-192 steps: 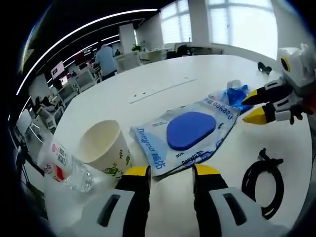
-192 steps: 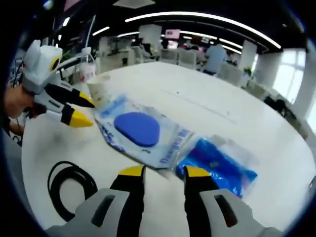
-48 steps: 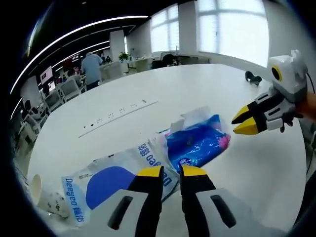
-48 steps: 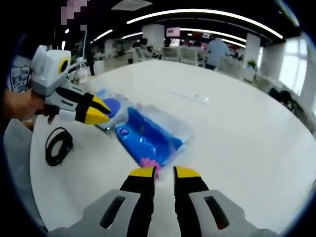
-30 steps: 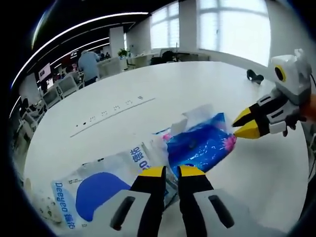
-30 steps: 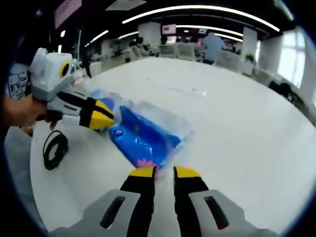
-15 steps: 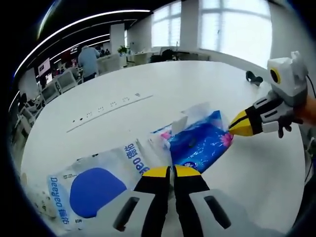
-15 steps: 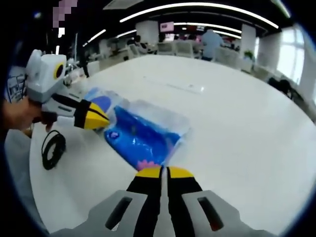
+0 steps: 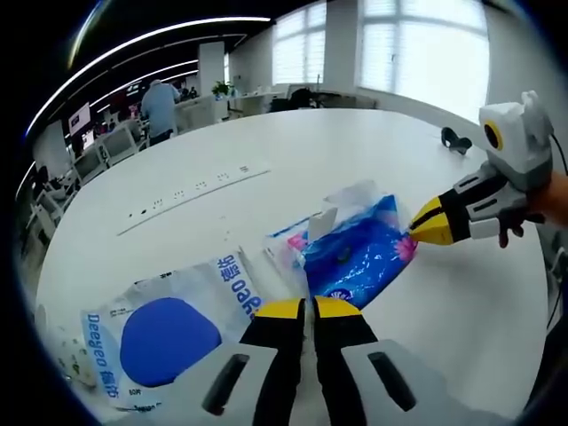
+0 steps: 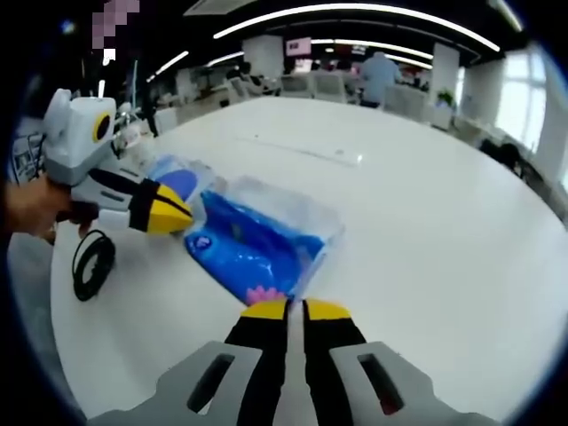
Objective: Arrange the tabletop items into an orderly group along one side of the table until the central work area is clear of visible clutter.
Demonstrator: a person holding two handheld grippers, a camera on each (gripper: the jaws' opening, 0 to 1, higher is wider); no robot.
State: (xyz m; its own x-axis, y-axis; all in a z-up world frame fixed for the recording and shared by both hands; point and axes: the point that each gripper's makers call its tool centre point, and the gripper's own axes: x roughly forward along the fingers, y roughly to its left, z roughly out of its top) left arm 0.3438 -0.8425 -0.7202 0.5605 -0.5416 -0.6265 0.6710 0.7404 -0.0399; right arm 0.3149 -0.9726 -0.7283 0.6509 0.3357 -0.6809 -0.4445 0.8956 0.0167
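Crinkly blue tissue pack (image 9: 359,256), glossy plastic, between both closed grippers.

A large open office surrounds a broad white table (image 9: 293,151) with a rounded edge. In the left gripper view, tall bright windows (image 9: 417,44) fill the upper right of the frame, and a long curved ceiling light strip (image 9: 151,40) runs across the dark ceiling at upper left. A white pillar (image 9: 211,71) stands beyond the table, with a person in a blue top (image 9: 160,105) near chairs (image 9: 98,160) at upper left. In the right gripper view, ceiling light strips (image 10: 355,13) arc across the top, with a white pillar (image 10: 266,55) below them.
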